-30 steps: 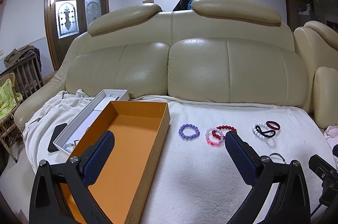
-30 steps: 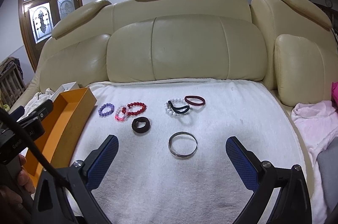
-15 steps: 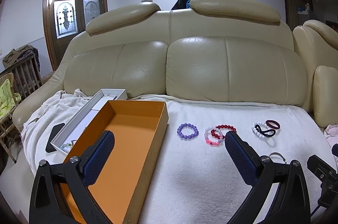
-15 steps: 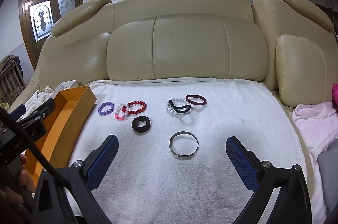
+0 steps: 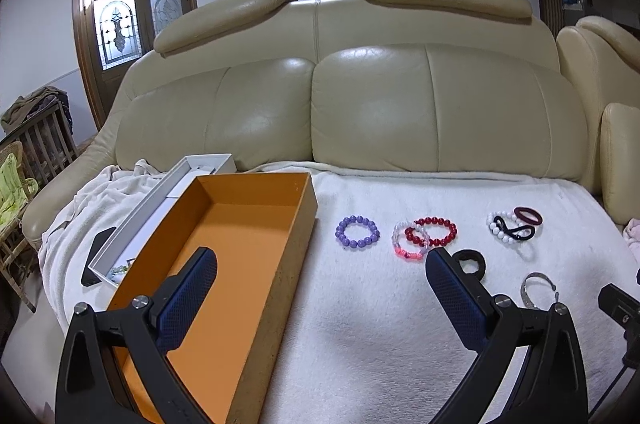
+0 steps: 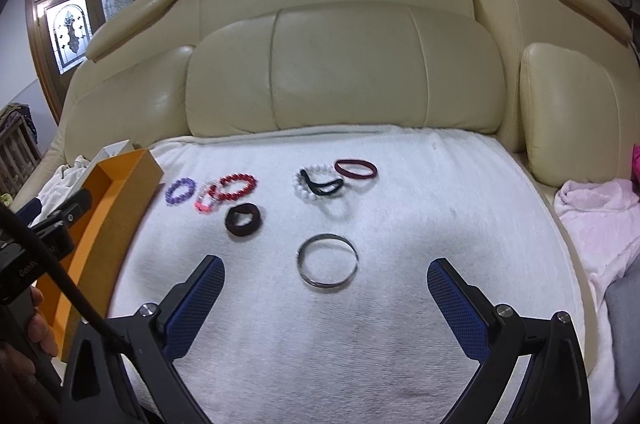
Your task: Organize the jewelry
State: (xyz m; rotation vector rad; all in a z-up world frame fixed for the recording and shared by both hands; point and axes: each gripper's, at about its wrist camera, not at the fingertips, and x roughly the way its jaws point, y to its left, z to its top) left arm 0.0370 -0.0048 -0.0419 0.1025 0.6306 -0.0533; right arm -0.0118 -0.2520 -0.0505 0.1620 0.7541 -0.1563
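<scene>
On a white towel (image 6: 400, 304) over the sofa seat lie several bracelets and hair ties. A silver bangle (image 6: 326, 287) sits nearest, level with the tips of my right gripper (image 6: 325, 266), which is open and holds nothing. Beyond it are a black scrunchie (image 6: 249, 229), a purple bead bracelet (image 6: 170, 196), a red bead bracelet (image 6: 240, 177), a white bead bracelet (image 6: 298, 184) under a black hair tie (image 6: 326, 188), and a maroon band (image 6: 356, 177). My left gripper (image 5: 320, 260) is open and straddles the right wall of the orange box (image 5: 240, 224), short of the purple bracelet (image 5: 340, 232).
A white box (image 5: 160, 200) and a dark phone (image 5: 98, 252) lie left of the orange box. A pink cloth (image 6: 592, 216) is bunched at the right. The sofa back (image 5: 360, 112) rises behind. A hand (image 6: 24, 356) holds the left gripper.
The right gripper has come closer to the silver bangle, which now looks larger and a little further left. The left view has risen slightly, so the black scrunchie now shows. Both grippers stayed open.
</scene>
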